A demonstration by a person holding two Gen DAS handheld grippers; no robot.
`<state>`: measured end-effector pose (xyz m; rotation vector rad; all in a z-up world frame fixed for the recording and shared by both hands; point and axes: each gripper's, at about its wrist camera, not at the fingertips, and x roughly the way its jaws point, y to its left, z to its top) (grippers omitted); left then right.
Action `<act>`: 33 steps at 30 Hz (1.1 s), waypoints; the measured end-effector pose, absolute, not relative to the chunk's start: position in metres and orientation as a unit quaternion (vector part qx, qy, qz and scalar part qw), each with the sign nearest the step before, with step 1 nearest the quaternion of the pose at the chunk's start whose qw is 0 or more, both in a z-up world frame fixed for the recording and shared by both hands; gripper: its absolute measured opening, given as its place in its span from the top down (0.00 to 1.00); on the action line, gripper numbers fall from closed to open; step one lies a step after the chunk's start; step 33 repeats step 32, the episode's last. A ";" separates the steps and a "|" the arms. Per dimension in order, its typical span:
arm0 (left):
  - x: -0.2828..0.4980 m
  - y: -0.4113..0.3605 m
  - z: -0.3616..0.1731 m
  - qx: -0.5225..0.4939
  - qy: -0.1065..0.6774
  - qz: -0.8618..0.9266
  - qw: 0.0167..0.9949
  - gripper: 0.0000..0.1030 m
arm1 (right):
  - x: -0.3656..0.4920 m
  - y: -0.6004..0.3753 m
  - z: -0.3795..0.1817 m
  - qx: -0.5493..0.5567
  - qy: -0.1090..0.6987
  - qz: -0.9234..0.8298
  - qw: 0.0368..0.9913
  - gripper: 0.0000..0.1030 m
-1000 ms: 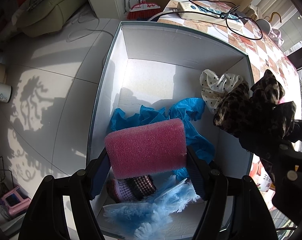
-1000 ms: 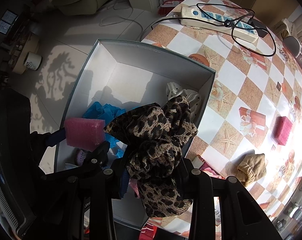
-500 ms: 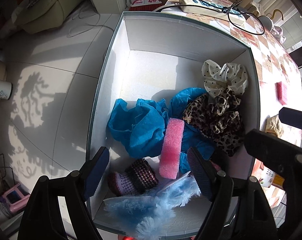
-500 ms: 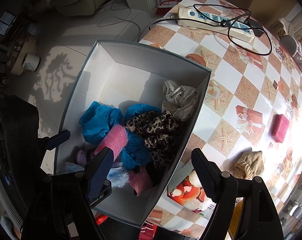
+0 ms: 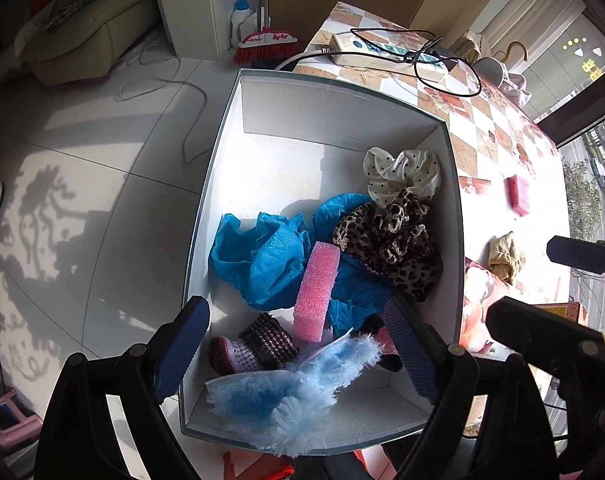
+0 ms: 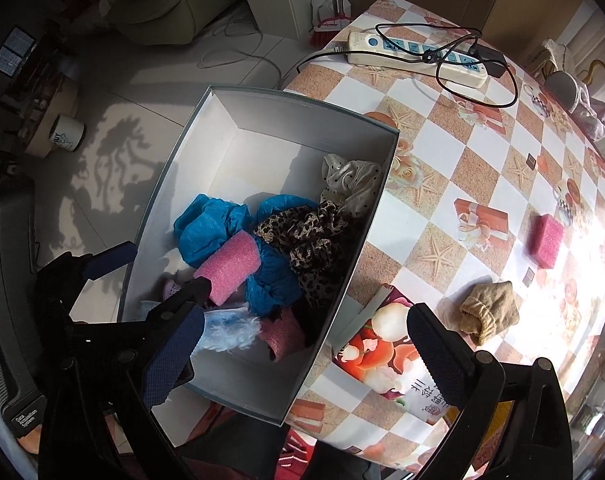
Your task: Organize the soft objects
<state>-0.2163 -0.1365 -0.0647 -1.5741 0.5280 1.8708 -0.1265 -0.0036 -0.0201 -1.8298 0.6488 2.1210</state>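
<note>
Above the white box [image 5: 222, 184], both my left fingers [image 5: 298, 354] and right fingers [image 6: 306, 354] are opening, empty; the pink sponge [image 5: 316, 290] and leopard cloth [image 5: 394, 242] lie inside.

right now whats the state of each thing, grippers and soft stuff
left gripper: jaws opening, nothing between them
right gripper: jaws opening, nothing between them
box: open-topped, at the table edge
pink sponge: in the box, on the blue cloth
leopard cloth: in the box
second pink sponge: on the table
tan cloth: crumpled on the table
</note>
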 end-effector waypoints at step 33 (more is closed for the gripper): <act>-0.219 -0.152 -0.054 -0.589 0.185 0.719 0.319 0.07 | -0.122 -0.013 -0.018 -0.624 0.233 0.731 0.146 0.01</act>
